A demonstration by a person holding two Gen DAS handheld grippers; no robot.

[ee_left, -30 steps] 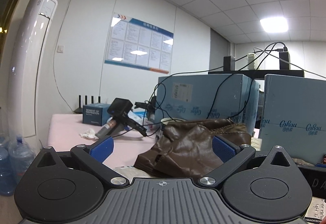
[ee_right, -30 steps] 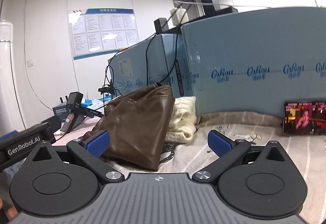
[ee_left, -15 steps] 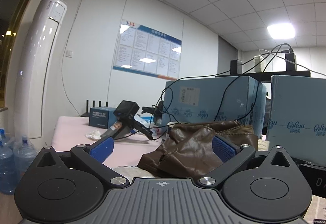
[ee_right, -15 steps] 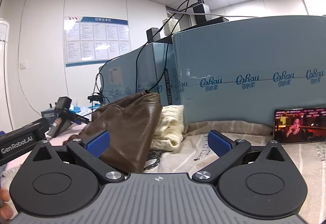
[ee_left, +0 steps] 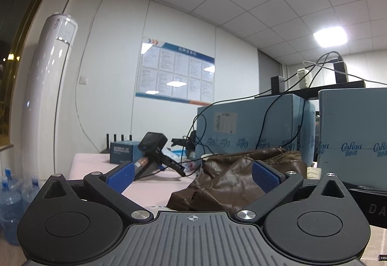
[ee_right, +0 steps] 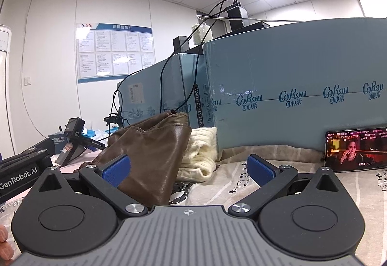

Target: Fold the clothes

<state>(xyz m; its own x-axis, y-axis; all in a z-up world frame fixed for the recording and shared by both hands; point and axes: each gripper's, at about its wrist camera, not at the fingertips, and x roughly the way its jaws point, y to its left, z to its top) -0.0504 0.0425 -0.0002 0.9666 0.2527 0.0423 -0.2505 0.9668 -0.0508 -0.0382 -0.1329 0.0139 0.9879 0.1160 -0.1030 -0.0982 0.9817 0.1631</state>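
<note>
Brown leather garment heaped on the table, both grippers spread wide and empty.

Leather garment [ee_left: 232, 183] lies crumpled on the cloth-covered table [ee_right: 241, 183], in front of the blue cartons [ee_right: 290, 106]. A cream knit garment [ee_right: 200, 154] sits touching its right side, against the cartons. Left gripper [ee_left: 192, 175]: jaws parted, nothing between the blue pads [ee_left: 121, 176], garment ahead of them. Right gripper [ee_right: 188, 168]: jaws parted, nothing held, near the garment's edge. A phone [ee_right: 355, 150] with a lit screen leans against the carton at right. A second handheld device [ee_left: 154, 154] lies on the pink surface at left rear.
</note>
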